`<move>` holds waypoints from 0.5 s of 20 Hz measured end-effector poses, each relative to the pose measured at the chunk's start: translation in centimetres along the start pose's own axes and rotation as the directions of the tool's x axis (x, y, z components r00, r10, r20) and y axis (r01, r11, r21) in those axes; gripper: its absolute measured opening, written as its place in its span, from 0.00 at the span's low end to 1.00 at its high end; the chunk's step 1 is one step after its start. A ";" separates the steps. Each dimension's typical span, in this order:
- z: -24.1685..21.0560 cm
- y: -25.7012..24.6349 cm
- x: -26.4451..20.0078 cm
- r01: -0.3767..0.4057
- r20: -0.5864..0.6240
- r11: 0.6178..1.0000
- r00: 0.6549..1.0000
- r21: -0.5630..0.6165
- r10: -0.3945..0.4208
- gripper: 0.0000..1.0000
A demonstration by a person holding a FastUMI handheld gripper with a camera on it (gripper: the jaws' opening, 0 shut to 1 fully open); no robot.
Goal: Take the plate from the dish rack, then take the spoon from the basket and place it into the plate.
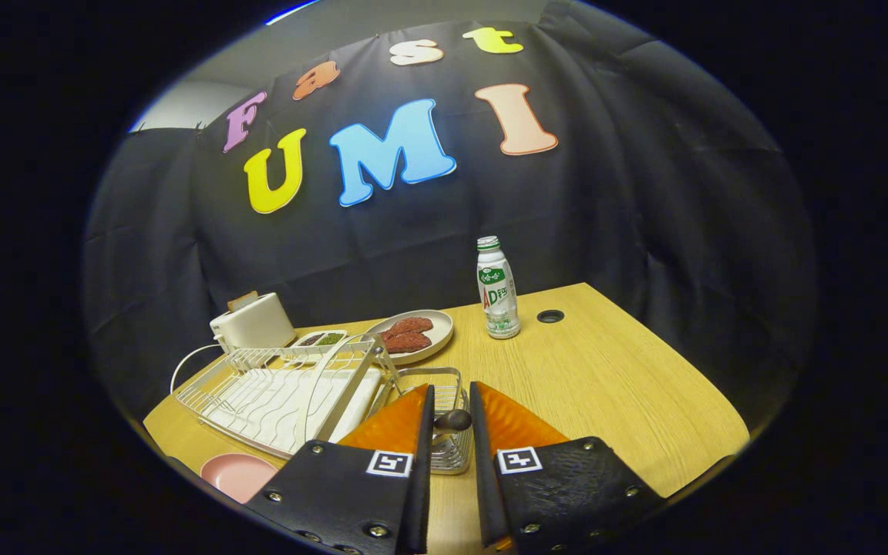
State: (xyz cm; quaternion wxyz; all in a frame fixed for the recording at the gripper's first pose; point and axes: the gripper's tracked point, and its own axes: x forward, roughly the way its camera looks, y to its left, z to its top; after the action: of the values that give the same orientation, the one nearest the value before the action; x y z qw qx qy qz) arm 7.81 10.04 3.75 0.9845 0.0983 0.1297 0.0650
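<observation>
wooden desk (606, 385) fills the lower half of the frame, backed by the black cloth wall. wire dish rack (274, 393) sits left of centre on the desk over a white drip tray, no dish standing in its slots. white toaster (253, 324) behind it, upper left of the rack, a slice poking out of the top. pale oval dish (413, 336) behind the rack at frame centre, two reddish-brown pieces of food on it. small wire basket (452, 432) hangs at the rack's right end. pink plate (237, 474) lies flat on the desk at lower left, in front of the rack, nothing in it. small white two-part tray (319, 338) between toaster and oval dish, dark stuff in one part, green in the other. drink bottle (497, 287) upright, right of the oval dish. gripper (452, 408) at bottom centre, jaws narrowly apart over the basket; the dark spoon (453, 420) end sits in the gap; contact unclear, cannot tell whether it is gripped.
</observation>
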 end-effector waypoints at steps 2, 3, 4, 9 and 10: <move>0.3 0.1 0.7 0.011 0.016 1.000 1.000 0.005 -0.011 0.26; 0.7 0.2 0.9 0.011 0.029 1.000 1.000 0.013 -0.011 0.25; 1.0 0.4 1.0 0.017 0.042 1.000 0.999 0.021 -0.018 0.26; 0.8 1.0 1.1 0.052 -0.021 0.998 0.998 0.019 -0.051 0.13; 0.6 1.3 1.1 0.052 -0.048 0.998 0.998 0.022 -0.051 0.13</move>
State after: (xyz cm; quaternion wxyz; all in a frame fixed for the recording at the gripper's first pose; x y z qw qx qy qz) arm 8.89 11.40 4.34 0.9813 0.1048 0.1564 0.0402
